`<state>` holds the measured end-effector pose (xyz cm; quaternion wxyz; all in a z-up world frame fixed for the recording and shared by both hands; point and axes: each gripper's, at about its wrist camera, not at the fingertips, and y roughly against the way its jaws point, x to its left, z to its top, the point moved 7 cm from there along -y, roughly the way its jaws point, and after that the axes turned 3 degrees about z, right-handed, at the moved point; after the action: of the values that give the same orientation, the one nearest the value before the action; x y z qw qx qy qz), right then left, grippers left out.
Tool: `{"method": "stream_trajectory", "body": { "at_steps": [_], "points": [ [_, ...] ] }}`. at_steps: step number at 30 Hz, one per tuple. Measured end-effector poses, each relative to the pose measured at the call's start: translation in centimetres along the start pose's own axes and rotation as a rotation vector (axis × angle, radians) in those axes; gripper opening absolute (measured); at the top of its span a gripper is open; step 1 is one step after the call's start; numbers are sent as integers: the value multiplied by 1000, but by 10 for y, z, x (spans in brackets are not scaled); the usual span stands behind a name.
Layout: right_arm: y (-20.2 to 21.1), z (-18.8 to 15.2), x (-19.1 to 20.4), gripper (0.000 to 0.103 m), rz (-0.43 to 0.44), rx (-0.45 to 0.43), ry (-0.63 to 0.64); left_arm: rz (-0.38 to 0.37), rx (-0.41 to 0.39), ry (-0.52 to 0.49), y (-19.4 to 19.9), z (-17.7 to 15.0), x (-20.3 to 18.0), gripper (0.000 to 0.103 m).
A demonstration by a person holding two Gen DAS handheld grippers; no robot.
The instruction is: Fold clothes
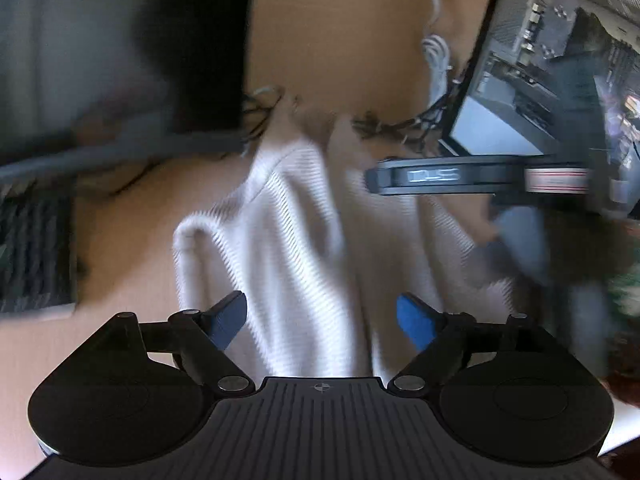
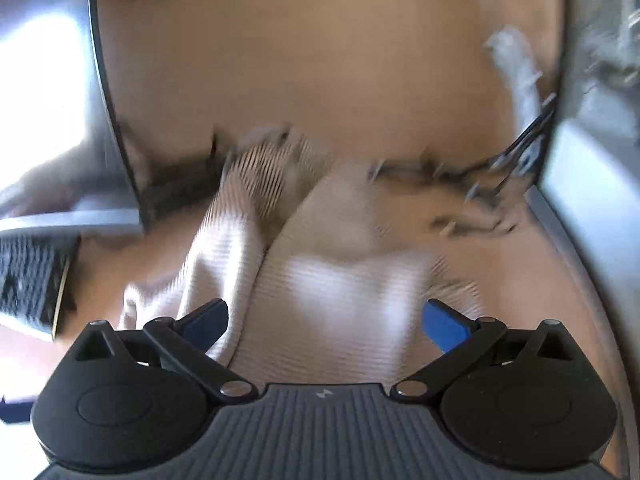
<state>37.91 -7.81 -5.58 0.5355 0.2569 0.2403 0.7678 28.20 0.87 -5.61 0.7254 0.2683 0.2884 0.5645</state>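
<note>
Cream ribbed knit garment (image 1: 288, 240) lies rumpled on tan tabletop (image 1: 340, 40), one fold ridged up along its left side. Left gripper (image 1: 322, 320) hovers above garment's near edge, blue pads (image 1: 230, 318) spread wide, cloth visible in the gap but not pinched. Right gripper (image 2: 326, 326) likewise over garment's near part, jaws apart, nothing clamped; fabric spreads ahead of both pads. Beyond garment: tangle of dark cables (image 1: 384, 126); right of it, an open computer case (image 1: 560, 72); left, a dark keyboard (image 1: 36, 252)
</note>
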Motion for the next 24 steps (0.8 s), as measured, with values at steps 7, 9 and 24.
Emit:
{"method": "stream_trajectory", "body": {
  "at_steps": [7, 9, 24],
  "points": [
    [37, 12, -39, 103, -8, -28, -23, 72, 63, -138, -62, 13, 4, 7],
    [33, 8, -37, 103, 4, -18, -9, 97, 16, -85, -49, 17, 25, 6],
    [-110, 26, 5, 99, -17, 89, 182, 240, -72, 66, -23, 44, 80, 6]
  ]
}}
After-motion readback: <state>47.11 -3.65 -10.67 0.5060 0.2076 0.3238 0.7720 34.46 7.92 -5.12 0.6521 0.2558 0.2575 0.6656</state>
